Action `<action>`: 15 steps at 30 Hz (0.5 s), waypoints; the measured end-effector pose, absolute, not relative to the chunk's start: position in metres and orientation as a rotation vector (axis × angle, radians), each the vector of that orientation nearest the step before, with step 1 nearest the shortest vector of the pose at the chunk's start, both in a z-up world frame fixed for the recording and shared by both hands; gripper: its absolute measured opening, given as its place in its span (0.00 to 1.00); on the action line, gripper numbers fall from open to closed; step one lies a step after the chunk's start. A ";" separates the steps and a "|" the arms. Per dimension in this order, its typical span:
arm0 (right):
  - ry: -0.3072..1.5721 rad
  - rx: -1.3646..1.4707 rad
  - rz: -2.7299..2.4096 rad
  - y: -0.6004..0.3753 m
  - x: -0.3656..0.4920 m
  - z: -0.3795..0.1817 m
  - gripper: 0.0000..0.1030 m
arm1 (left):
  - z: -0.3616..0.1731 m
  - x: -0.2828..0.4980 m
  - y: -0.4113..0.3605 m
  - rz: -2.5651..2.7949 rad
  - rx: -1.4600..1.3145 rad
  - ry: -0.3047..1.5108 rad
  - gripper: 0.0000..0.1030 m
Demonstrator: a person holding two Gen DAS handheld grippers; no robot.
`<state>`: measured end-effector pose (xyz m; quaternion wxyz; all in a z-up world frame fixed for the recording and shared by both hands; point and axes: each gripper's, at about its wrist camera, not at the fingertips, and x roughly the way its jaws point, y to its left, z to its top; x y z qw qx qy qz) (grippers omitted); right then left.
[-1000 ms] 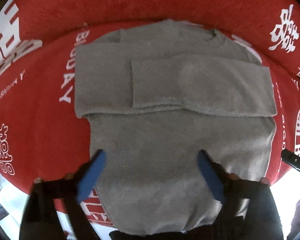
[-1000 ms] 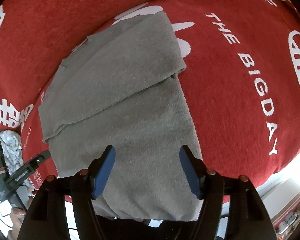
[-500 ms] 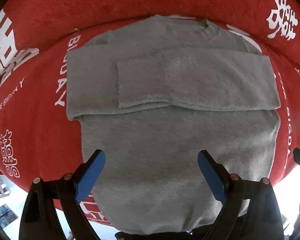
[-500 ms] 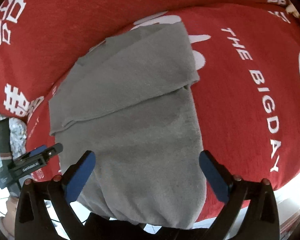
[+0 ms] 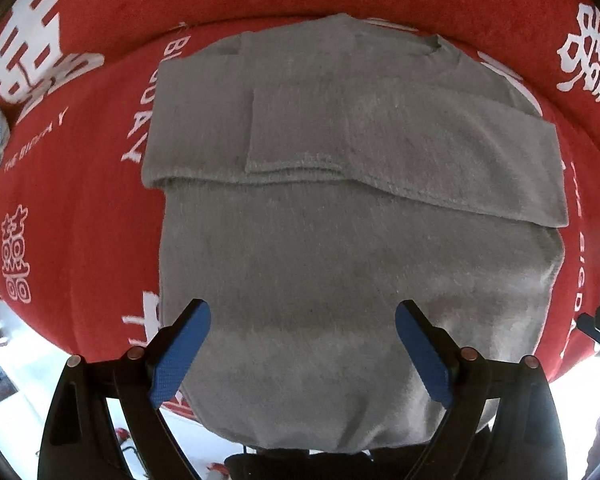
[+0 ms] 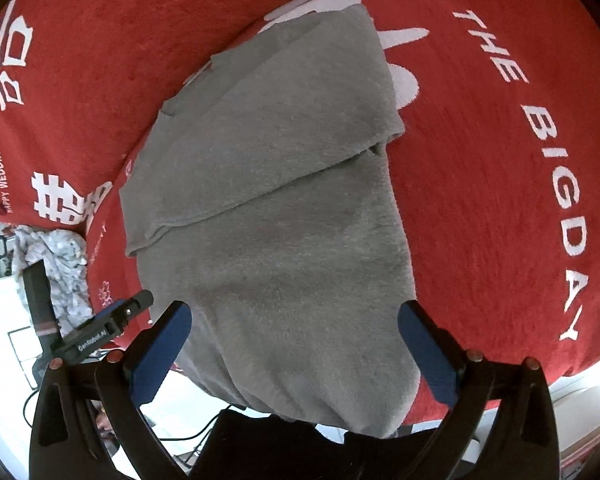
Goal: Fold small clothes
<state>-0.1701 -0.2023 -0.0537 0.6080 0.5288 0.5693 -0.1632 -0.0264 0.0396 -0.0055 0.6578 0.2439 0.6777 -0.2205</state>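
**Both grippers wide over the grey sweater**

I am holding my left gripper (image 5: 302,354) over the lower half of the grey sweater (image 5: 352,232), which is lying flat on the red blanket (image 5: 80,208) with white lettering. Its blue pads (image 5: 180,354) are standing wide apart, with nothing pinched between them. Both sleeves are lying folded across the chest, one over the other, and the hem is hanging over the near edge of the blanket. I am keeping my right gripper (image 6: 296,356) at the sweater's other lower side (image 6: 284,248), its jaws spread just as wide and gripping nothing. In the right wrist view, my left gripper (image 6: 100,330) is showing at the left, beside a crumpled pale cloth (image 6: 56,256).
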 end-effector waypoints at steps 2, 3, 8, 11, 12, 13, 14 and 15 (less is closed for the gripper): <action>1.311 1.221 -0.357 -0.204 -0.171 -0.055 1.00 | -0.004 -0.030 0.042 -0.493 0.546 1.530 0.92; 1.315 1.208 -0.348 -0.204 -0.170 -0.054 1.00 | -0.004 -0.032 0.045 -0.489 0.542 1.528 0.92; 1.301 1.196 -0.310 -0.201 -0.167 -0.052 1.00 | -0.003 -0.041 0.054 -0.469 0.562 1.522 0.92; 1.300 1.199 -0.298 -0.194 -0.167 -0.054 1.00 | -0.001 -0.045 0.059 -0.467 0.569 1.512 0.92; 1.299 1.202 -0.296 -0.192 -0.168 -0.054 1.00 | -0.001 -0.046 0.060 -0.468 0.573 1.507 0.92; 1.298 1.205 -0.295 -0.190 -0.168 -0.055 1.00 | 0.000 -0.048 0.062 -0.468 0.581 1.499 0.92; 1.298 1.210 -0.293 -0.186 -0.169 -0.056 1.00 | 0.001 -0.049 0.064 -0.468 0.586 1.493 0.92; 1.298 1.215 -0.289 -0.182 -0.170 -0.056 1.00 | 0.001 -0.051 0.066 -0.471 0.590 1.484 0.92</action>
